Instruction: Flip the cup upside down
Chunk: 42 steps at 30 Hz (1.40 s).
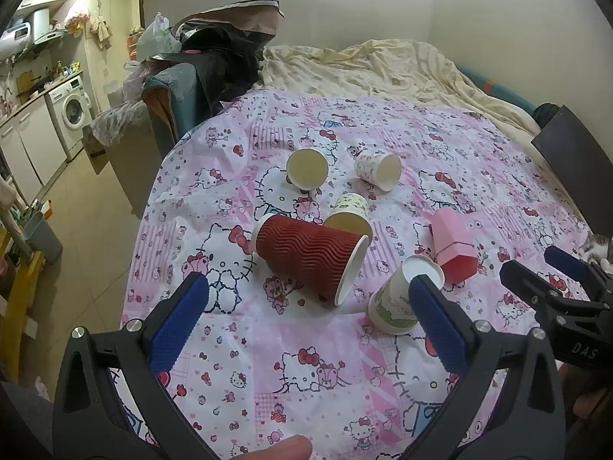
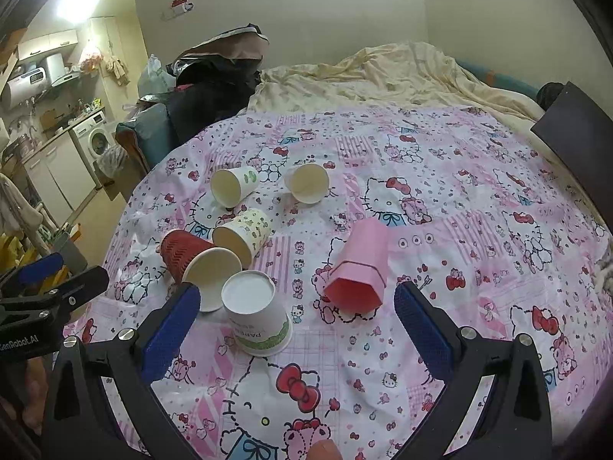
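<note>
Several cups sit on a pink Hello Kitty cloth [image 1: 306, 364] [image 2: 421, 191]. A white and green paper cup [image 1: 398, 299] [image 2: 258, 318] stands upside down. A red ribbed cup [image 1: 310, 260] [image 2: 191, 264] lies on its side, as do a pink hexagonal cup [image 1: 454, 247] [image 2: 360, 268] and three white patterned cups [image 1: 306, 170] [image 1: 377, 170] [image 1: 350, 214]. My left gripper [image 1: 306, 306] is open and empty, just short of the red cup. My right gripper [image 2: 297, 322] is open and empty, with the upside-down cup between its fingers' line.
A cream blanket [image 1: 383, 69] covers the bed behind. A chair piled with dark bags [image 1: 214, 65] stands at the far left edge. A dark board [image 1: 571, 145] sits at the right. The kitchen with a washing machine [image 1: 72, 111] lies left.
</note>
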Motion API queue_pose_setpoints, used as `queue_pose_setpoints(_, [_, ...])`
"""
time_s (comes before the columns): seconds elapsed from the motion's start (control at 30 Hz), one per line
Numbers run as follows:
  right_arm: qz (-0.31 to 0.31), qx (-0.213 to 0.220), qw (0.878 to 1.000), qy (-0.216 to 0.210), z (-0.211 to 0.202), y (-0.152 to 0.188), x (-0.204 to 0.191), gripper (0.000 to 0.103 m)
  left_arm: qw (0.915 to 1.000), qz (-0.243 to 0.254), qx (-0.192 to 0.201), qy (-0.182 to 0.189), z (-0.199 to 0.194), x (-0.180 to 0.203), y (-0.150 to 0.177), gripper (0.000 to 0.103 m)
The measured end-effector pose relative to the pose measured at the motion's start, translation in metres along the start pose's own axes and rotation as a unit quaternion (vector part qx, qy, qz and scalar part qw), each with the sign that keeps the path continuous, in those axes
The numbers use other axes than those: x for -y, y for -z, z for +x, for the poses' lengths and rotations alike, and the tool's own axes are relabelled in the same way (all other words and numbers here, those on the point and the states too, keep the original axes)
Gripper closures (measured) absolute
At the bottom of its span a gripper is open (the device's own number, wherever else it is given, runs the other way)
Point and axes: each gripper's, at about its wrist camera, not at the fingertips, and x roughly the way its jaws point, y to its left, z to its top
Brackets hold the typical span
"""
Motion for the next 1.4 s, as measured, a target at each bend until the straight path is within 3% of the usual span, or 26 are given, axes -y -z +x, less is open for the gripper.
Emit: queue_pose_setpoints(1.4, [-0.005,-0.001,1.0,0.004,0.0005,-0.0003,-0.0005,0.0,1.0,-0.002,0.006,0.001,-0.0059,0.004,-0.003,0.0])
